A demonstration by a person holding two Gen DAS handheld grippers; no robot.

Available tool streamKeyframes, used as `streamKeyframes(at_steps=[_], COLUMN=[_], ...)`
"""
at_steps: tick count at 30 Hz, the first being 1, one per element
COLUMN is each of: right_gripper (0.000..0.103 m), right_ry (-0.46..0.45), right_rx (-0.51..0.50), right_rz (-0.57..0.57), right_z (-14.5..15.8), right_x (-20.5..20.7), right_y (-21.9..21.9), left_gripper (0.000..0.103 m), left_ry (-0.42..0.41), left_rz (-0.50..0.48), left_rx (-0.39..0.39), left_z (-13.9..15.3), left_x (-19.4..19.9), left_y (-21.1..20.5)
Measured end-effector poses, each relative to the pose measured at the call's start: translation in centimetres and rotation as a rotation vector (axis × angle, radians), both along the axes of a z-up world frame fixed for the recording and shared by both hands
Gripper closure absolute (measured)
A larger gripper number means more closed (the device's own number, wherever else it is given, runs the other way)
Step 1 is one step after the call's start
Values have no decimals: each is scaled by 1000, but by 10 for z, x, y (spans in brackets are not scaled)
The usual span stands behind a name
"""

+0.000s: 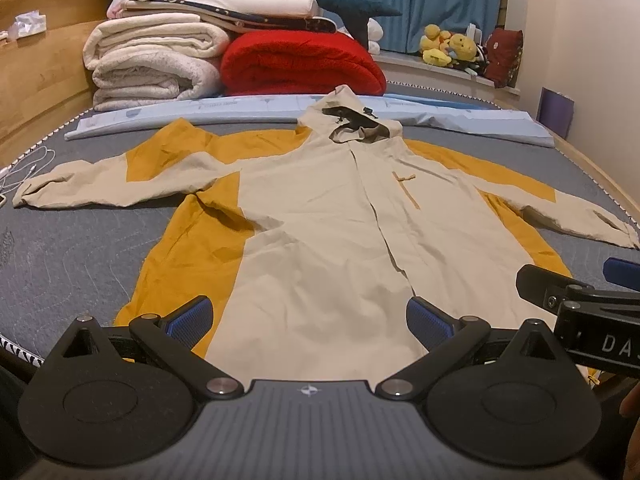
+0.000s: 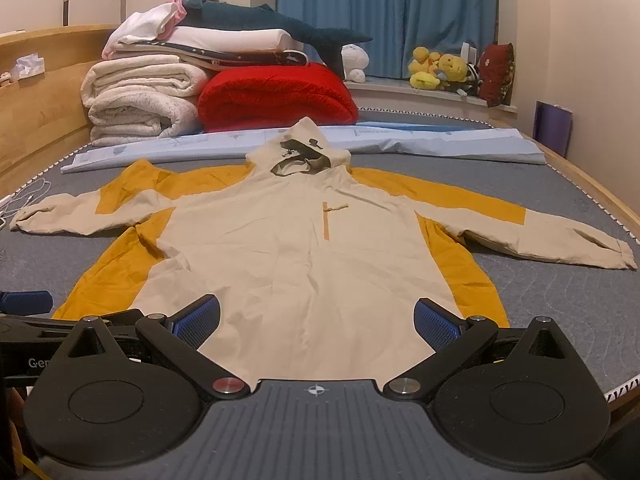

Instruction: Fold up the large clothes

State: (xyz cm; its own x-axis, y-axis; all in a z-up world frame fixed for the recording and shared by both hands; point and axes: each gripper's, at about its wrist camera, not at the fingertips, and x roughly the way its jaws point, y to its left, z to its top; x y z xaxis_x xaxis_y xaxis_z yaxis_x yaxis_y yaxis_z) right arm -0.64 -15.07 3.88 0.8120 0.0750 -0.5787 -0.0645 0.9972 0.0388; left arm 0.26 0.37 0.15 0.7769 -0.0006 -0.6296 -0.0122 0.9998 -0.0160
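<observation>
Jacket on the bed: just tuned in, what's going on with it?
Nothing is folded yet. The jacket lies flat, front up, on the bed, both sleeves spread wide and the hood at the far end. A person holds the left gripper and right gripper near the hem, both open and empty, not touching the cloth.

Beige-and-mustard hooded jacket [image 1: 320, 216] spread flat, front up, sleeves outstretched, on grey mattress [image 1: 72, 248].

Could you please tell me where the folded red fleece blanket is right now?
In both views the folded red fleece blanket sits at the bed's far end, behind the jacket's hood, right of the stacked white blankets.
</observation>
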Motion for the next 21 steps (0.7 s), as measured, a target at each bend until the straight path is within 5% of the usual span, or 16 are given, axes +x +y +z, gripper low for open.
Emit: streamKeyframes(at_steps=[21], right_gripper=[1], right_ry=[-1], right_rx=[-7], right_rz=[0], right_z=[-1], right_x=[2], right_y=[-1], left_gripper=[0], left_ry=[-9], left_rz=[3], left_rx=[21], left_z=[-3], left_x=[3], left_y=[-1])
